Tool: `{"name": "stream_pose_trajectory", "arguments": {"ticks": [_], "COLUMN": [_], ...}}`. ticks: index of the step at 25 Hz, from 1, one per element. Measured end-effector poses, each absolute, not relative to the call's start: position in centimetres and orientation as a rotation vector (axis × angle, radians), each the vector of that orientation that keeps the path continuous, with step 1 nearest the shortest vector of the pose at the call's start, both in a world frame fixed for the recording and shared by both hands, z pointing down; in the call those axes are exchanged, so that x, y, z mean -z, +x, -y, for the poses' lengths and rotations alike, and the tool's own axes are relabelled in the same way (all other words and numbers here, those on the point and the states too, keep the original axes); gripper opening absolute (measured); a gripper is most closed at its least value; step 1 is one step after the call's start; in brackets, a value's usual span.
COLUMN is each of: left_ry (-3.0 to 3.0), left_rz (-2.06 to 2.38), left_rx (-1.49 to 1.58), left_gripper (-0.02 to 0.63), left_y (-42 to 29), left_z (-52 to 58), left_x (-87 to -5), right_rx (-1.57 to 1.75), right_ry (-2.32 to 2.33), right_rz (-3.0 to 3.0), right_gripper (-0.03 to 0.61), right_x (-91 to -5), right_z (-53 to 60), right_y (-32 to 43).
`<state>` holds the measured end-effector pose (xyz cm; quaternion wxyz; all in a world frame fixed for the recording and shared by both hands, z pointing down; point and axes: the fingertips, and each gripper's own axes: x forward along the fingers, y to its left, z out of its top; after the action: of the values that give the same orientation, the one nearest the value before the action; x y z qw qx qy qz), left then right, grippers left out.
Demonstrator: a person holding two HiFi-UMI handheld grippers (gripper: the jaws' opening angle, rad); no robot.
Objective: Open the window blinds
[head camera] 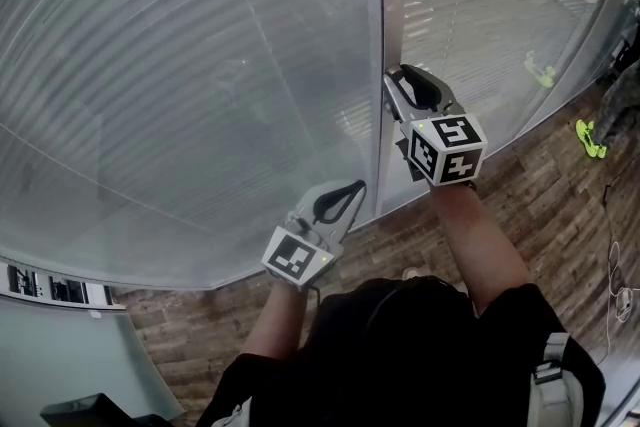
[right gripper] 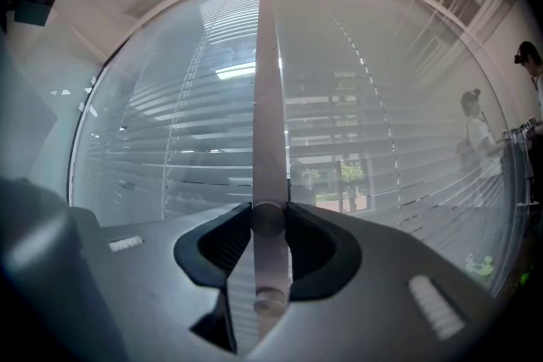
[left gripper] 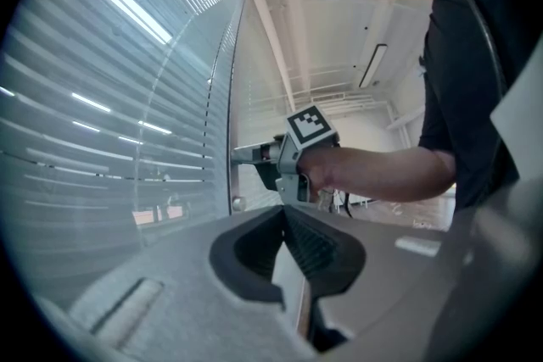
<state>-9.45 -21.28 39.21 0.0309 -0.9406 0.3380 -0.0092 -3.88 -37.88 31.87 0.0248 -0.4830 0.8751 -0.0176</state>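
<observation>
Right gripper view: right gripper [head camera: 403, 75] jaws clamp a knob [right gripper: 268, 218], sides hidden; left gripper [left gripper: 284, 214] jaws together, empty.

Blinds [head camera: 180, 65] across two panes, post [head camera: 390, 5] upright between them, right claw [head camera: 397, 75] at the post, jaws pressed either side of a knob [right gripper: 268, 219] on it, second knob [right gripper: 270, 301] just below, left claw [head camera: 355, 186] lower and leftward, before the left pane, floor [head camera: 540, 185] beneath.
</observation>
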Motion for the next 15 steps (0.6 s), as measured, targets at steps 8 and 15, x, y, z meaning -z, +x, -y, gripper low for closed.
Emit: {"name": "stream_pose_trajectory", "arguments": {"ticks": [8, 15], "left_ry": [-2.903, -2.913], "left_rz": [-1.025, -1.003], "left_rx": [0.024, 0.011], "left_gripper": [0.003, 0.003], "left_y": [-8.5, -7.7], "left_z": [21.4, 21.7], "left_x": [-39.4, -39.3], "right_rx": [0.05, 0.026], "right_ry": [-1.477, -1.473], "right_rz": [-2.722, -2.737], "right_gripper": [0.126, 0.127], "right_x": [-31.8, -31.8], "right_z": [37.9, 38.0], "right_y": [-3.9, -3.9]}}
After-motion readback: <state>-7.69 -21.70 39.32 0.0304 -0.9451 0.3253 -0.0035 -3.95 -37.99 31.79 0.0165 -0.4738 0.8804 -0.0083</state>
